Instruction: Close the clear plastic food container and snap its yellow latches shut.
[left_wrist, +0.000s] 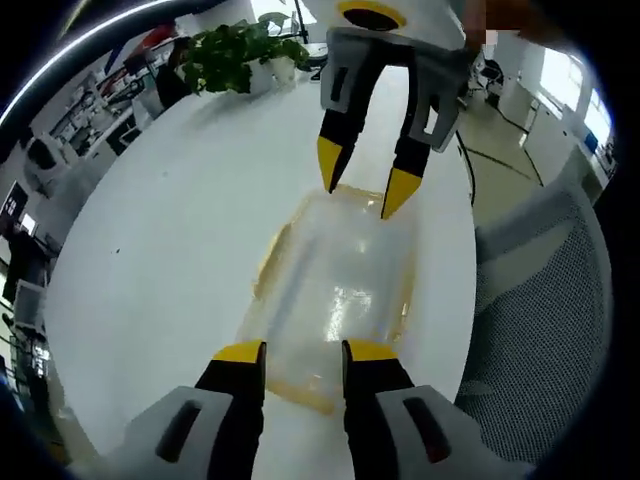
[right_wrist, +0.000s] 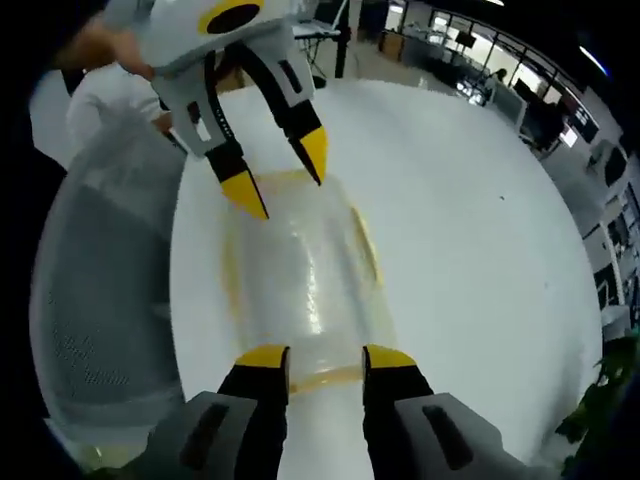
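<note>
Flanking clear rectangular container (left_wrist: 335, 295), seemingly yellow-rimmed: both grippers' parted jaws.

Clear container (left_wrist: 335, 290) on white table (left_wrist: 170, 250), between two facing open-jawed hand-held grippers (left_wrist: 303, 352) (left_wrist: 365, 185).

I see a clear container (left_wrist: 335, 300) edged in yellow on my white table (left_wrist: 170, 230), black jaws tipped yellow on grey-white grippers (left_wrist: 303, 352), green plant (left_wrist: 235, 55) at eleven o'clock, grey mesh chair (left_wrist: 545, 300) at three.
</note>
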